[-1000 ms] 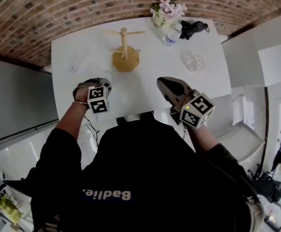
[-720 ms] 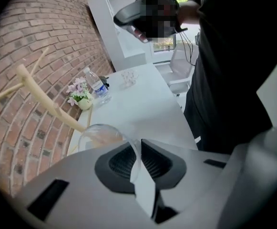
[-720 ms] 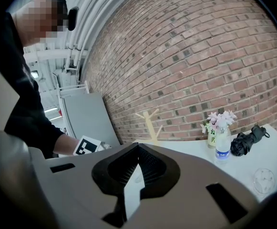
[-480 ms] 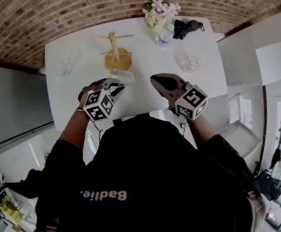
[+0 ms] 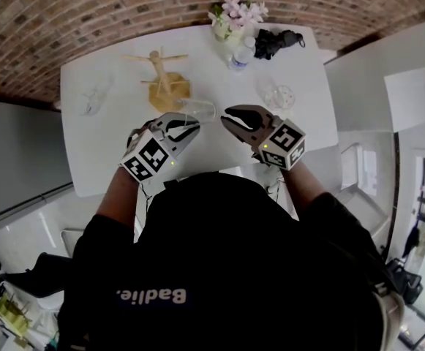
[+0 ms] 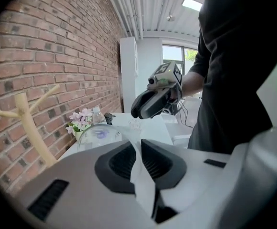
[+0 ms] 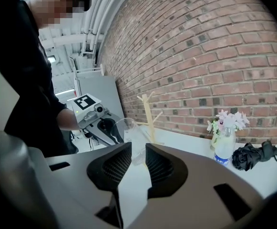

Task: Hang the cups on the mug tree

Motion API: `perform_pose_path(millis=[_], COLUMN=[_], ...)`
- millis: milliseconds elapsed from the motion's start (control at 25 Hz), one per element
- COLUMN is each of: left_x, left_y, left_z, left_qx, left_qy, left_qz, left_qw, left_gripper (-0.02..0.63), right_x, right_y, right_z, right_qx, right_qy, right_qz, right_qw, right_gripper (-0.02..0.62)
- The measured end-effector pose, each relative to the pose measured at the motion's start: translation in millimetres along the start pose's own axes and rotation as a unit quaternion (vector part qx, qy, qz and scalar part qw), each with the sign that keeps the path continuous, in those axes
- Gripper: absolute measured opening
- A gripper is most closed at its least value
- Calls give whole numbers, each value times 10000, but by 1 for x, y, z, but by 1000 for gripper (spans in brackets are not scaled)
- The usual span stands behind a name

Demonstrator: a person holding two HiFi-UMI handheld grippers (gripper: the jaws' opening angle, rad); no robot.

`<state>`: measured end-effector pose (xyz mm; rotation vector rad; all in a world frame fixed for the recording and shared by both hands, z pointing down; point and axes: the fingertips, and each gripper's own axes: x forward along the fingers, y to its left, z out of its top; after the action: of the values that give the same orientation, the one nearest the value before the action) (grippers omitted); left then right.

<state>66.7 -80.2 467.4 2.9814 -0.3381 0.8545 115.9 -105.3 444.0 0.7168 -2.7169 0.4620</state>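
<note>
The wooden mug tree stands at the back left of the white table. My left gripper is shut on a clear glass cup, held just in front of the tree's base. In the left gripper view the cup sits just ahead of the narrow jaws, with the tree to the left. My right gripper hovers close to the cup's right side. Its jaws are opening with nothing between them. The right gripper view shows the cup, the left gripper and the tree.
Another clear cup stands near the table's left edge and a third at the right. A vase of flowers, a water bottle and a black bundle sit at the back. A brick wall runs behind.
My left gripper has swung right and forward with the clear cup in it. My right gripper has moved in toward the cup and its jaws have parted.
</note>
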Motion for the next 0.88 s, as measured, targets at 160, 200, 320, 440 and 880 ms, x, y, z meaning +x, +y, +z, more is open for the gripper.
perform_pose_path(millis=[160,200,320,440,880], left_x=[0,-1,-6,-10,-5], left_y=[-1,0,1,0,-10], left_z=[18,22,36,47,69], left_qx=[-374,-474,-735,-828,-1092], left_qy=[-467,-616,-1119,-1490,-1889], left_qz=[-245,-304,-443,-609,-1087], left_qw=[9979,9965,9900,9835,9698], left_gripper=[34,32,32,32,31], right_x=[-2,-2,-1,-2,-4], right_y=[-4,-4,-5,-7,-2], right_z=[-6,-7,-13,-13,9], right_qx=[4,18,-6,28,178], right_qy=[98,133,246,253,14], right_qz=[406,532,799,989,1760], right_qw=[9991,9985,9965,9948,9842], right_gripper=[209,233,292,311,315])
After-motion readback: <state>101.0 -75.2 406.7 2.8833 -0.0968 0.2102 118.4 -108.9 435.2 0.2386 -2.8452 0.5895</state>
